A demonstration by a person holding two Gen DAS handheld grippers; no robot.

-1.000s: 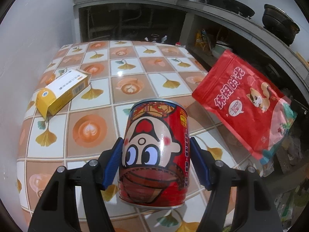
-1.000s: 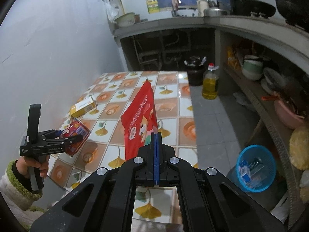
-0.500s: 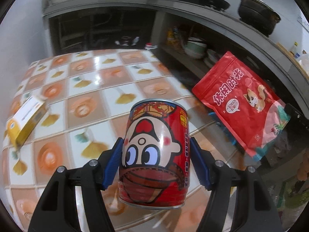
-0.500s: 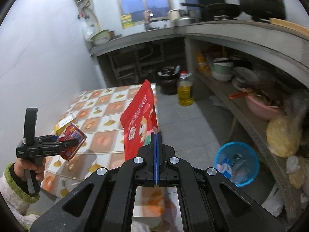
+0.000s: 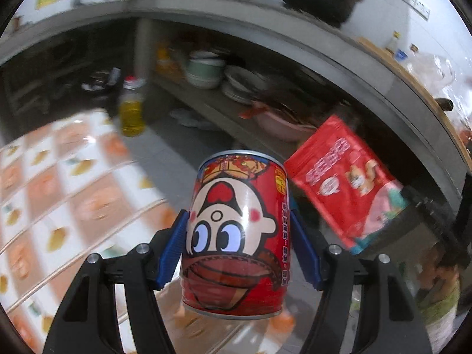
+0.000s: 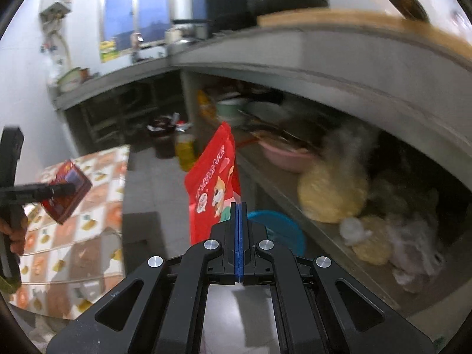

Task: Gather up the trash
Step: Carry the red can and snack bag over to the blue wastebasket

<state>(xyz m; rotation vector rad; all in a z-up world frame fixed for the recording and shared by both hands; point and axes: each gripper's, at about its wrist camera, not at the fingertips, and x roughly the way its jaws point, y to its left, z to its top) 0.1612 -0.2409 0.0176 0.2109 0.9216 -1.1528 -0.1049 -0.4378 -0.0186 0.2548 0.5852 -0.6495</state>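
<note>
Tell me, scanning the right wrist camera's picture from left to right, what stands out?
Red can held in the left gripper → yellow oil bottle → red snack bag → pink basin

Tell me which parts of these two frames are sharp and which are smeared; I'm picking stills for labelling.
Left wrist view: the red can and the left hand-held gripper are crisp, while the tiled tabletop and shelves streak with motion blur. Right wrist view: the right hand-held gripper is sharp, the red snack bag slightly soft, the shelf clutter smeared, the window bright.
</note>
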